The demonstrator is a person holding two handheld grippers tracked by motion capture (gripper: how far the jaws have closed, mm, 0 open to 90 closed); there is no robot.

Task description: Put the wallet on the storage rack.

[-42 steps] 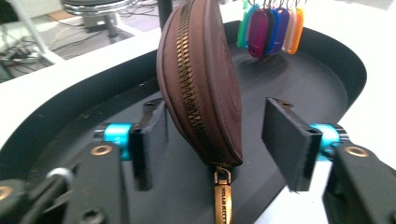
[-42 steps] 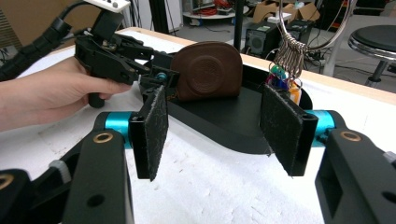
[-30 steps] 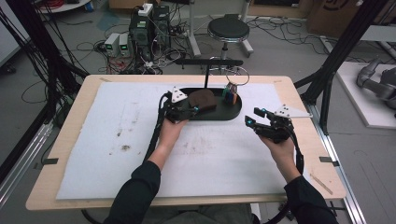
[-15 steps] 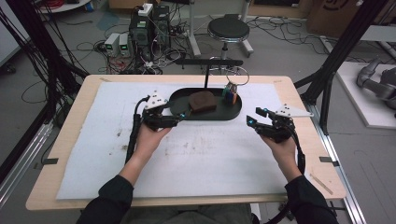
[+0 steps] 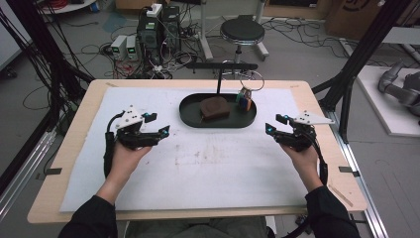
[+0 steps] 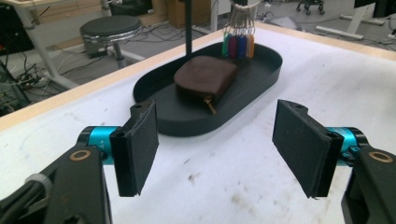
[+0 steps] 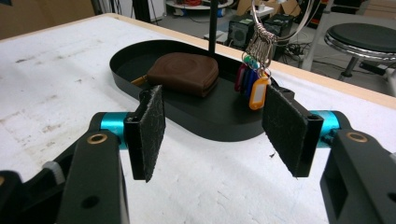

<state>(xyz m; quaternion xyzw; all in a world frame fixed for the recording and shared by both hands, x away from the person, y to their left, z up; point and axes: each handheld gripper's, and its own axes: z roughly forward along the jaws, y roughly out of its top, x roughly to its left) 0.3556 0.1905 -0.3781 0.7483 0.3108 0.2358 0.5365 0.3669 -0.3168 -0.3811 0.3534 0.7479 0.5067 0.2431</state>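
The left claw [image 5: 154,125] has pulled back from the tray [image 5: 190,118] and hangs spread left of it, holding nothing. The brown pouch [image 5: 214,108] lies inside the tray, keys [image 5: 244,98] hanging beside it. The right claw [image 5: 273,125], also spread, waits right of the tray. Likely a pause between steps; next calls for reaching back in.
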